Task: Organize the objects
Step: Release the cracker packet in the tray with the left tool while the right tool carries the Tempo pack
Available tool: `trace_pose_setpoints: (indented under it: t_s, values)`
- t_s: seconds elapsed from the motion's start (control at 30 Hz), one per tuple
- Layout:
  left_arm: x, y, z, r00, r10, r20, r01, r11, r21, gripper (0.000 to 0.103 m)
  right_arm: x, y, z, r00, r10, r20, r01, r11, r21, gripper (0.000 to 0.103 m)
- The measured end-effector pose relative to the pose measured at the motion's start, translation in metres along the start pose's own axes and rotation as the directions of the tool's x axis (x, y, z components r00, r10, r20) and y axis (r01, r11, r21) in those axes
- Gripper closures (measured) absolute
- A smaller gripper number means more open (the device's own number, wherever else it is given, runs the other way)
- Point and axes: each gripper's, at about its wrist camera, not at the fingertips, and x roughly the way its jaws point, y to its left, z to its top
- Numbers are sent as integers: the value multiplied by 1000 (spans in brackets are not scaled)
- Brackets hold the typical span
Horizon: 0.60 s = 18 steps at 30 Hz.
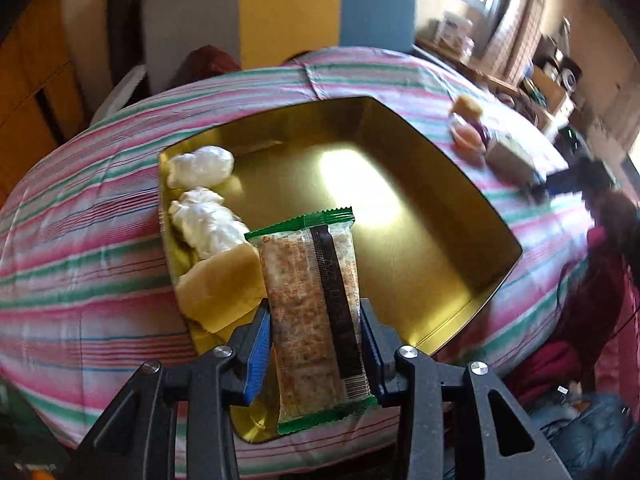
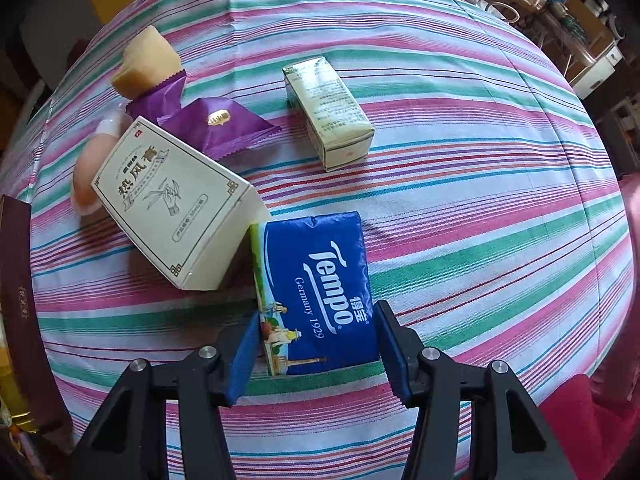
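Presently left gripper (image 1: 316, 336) clamps a green-edged snack bar (image 1: 316, 320), blue pads pressed on both long sides; bar held above the near edge of a gold tin (image 1: 420, 248) on the striped cloth (image 1: 80, 248). Inside tin at 9 to 10 o'clock: yellow cake piece (image 1: 224, 288), then two white wrapped lumps (image 1: 208, 228). Right gripper (image 2: 316, 344) points down, jaws narrowed onto a blue tissue pack (image 2: 316, 288), pads against both its sides, pack lying on the cloth. Beyond at 10 o'clock, cream box (image 2: 172, 204); purple packet (image 2: 212, 124) further; small box (image 2: 328, 112) at 12 o'clock.
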Motion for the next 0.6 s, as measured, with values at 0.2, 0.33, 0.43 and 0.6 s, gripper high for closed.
trace_pose_setpoints:
  t_s: [0.2,0.33,0.43,0.6]
  values:
    - [23,-1,-2,996,16,-89,-10,998,69,63,-2,-4,-3,1000,-10,-3,10,1000,-3,49]
    - [29,3,-6,994,34,-105,-27,997,70,63,-3,-5,-5,1000,-27,-1,27,999,-17,50]
    - [30,10,-9,994,35,-104,-30,998,49,62,-6,-6,-7,999,-38,3,38,999,-28,50]
    - [22,16,-17,996,30,-88,-28,999,20,61,-13,-8,-12,999,-47,6,48,998,-43,50]
